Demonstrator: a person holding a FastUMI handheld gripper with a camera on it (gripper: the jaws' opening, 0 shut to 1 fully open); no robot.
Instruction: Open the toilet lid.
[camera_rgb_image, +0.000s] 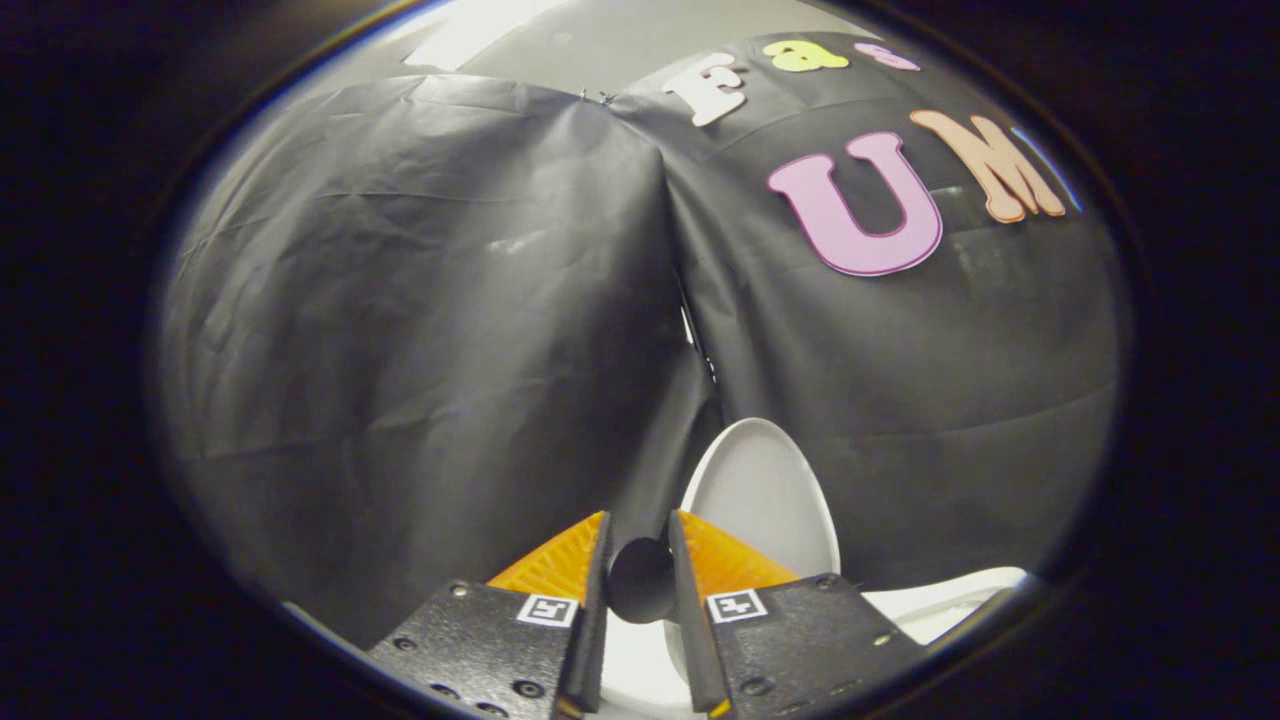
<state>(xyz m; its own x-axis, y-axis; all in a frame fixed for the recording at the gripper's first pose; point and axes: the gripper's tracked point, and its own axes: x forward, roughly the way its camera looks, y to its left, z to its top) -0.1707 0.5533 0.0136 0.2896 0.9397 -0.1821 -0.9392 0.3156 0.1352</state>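
Observation:
The white toilet lid (765, 500) stands raised, close to upright, against the black cloth wall. It rises just beyond my right finger, and its left edge runs down along that finger's inner side. My gripper (640, 520) is open by a narrow gap. My left finger (560, 565) stays clear of the lid, so the two fingers do not press on it together. In the gap I see a dark fold of cloth and, lower down, a white part of the toilet (630, 670). More of the white toilet rim (940, 600) shows to the right of my right finger.
The booth's black cloth wall (420, 330) hangs close ahead, with a seam or corner (680, 300) running down to the lid. A pale ceiling strip (600, 40) shows above the cloth.

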